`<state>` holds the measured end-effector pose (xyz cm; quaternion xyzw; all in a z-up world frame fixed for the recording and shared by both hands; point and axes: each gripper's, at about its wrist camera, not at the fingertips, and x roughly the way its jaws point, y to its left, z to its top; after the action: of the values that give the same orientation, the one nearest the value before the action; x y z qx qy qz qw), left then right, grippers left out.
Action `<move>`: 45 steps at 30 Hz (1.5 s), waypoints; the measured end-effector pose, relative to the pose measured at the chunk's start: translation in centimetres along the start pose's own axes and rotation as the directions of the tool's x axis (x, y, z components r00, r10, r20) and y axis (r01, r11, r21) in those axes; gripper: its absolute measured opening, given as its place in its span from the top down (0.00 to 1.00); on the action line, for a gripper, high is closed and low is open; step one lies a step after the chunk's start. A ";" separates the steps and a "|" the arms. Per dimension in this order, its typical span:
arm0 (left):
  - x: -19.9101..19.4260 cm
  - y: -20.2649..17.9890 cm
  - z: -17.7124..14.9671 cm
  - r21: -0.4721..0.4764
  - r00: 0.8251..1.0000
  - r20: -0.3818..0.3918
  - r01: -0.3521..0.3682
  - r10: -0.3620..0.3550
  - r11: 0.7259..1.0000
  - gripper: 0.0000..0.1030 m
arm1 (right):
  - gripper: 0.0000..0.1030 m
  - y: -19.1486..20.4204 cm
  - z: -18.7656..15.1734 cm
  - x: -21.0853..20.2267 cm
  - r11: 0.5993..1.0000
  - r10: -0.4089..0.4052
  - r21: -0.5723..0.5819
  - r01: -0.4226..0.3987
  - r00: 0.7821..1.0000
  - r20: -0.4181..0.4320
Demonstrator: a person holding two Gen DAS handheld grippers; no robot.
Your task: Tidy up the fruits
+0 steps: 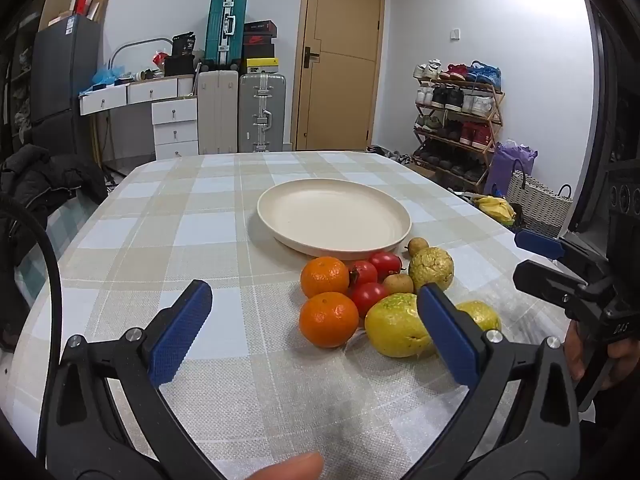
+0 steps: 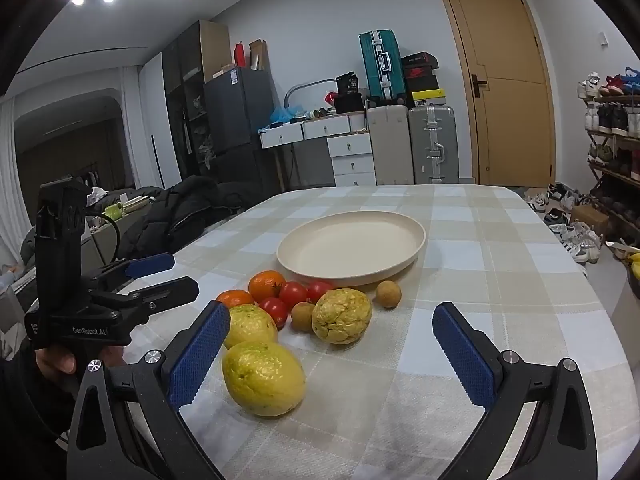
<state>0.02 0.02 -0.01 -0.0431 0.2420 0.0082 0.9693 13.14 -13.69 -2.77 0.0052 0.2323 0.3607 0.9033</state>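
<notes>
An empty cream plate [image 1: 334,216] [image 2: 352,246] sits mid-table. In front of it lies a cluster of fruit: two oranges [image 1: 329,319] [image 2: 267,285], three tomatoes [image 1: 369,297] [image 2: 293,293], yellow-green guavas [image 1: 396,330] [image 2: 263,378] [image 2: 341,315] and small brown longans [image 1: 418,245] [image 2: 388,293]. My left gripper [image 1: 316,332] is open and empty, just short of the near orange. My right gripper [image 2: 332,350] is open and empty, above the table near the guavas. Each gripper also shows in the other's view: the right one [image 1: 560,264] and the left one [image 2: 164,276].
The table wears a checked beige and blue cloth [image 1: 200,240]. A dark jacket [image 2: 188,208] lies off the table's left side. Suitcases [image 1: 262,112], white drawers [image 1: 176,124], a door [image 1: 340,56] and a shoe rack [image 1: 456,120] stand behind.
</notes>
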 end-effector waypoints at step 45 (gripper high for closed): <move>0.0 -0.1 0.0 0.002 1.000 0.007 -0.002 0.002 1.000 0.01 | 0.00 0.5 -0.2 -0.1 0.999 -0.002 -0.042 0.002 1.000 -0.001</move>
<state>0.03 -0.05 -0.02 -0.0420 0.2385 0.0089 0.9702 12.68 -13.40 -2.82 -0.0144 0.2251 0.3647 0.9034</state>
